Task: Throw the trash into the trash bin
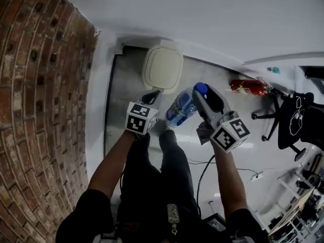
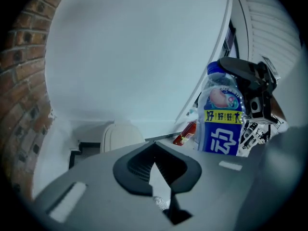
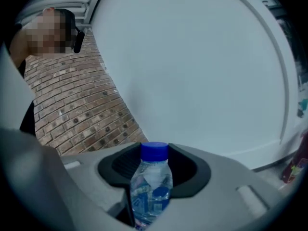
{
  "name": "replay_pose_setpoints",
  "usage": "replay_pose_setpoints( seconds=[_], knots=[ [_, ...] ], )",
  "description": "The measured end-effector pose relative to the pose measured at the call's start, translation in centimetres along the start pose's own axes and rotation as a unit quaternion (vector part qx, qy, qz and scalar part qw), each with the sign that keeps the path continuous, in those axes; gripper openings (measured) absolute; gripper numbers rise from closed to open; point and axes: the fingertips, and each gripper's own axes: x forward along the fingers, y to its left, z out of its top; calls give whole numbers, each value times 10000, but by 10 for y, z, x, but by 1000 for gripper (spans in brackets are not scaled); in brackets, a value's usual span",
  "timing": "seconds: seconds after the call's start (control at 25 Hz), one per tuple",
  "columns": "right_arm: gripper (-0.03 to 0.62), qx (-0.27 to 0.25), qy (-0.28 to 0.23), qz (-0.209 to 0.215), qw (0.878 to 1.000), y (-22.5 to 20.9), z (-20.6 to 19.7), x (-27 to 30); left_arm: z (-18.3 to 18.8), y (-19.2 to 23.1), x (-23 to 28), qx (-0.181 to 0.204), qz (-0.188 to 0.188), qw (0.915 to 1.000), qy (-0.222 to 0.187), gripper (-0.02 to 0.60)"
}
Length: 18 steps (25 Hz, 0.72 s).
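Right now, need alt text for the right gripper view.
The right gripper is closed on a plastic bottle with a blue cap, which stands upright between its jaws. Behind it are a brick wall at left and a white wall.

Pale floor (image 1: pixel 273 156) with a darker strip along the wall (image 1: pixel 212 19)

A cream-lidded trash bin (image 1: pixel 162 67) stands on the dark strip. A red fire extinguisher (image 1: pixel 248 86) lies near the wall, beside a black office chair (image 1: pixel 293 120). A black cable (image 1: pixel 202 173) trails across.
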Motion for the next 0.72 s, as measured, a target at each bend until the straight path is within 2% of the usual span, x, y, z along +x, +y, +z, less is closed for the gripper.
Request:
replay_pose_setpoints(
  seconds=[0.36, 0.72],
  knots=[
    [176, 248, 281, 166, 9992, -72, -83, 38, -95, 46, 96, -492, 334, 9966, 568, 6],
    [176, 391, 77, 6, 9992, -103, -112, 54, -151, 79, 139, -524, 695, 9919, 924, 6]
  ],
)
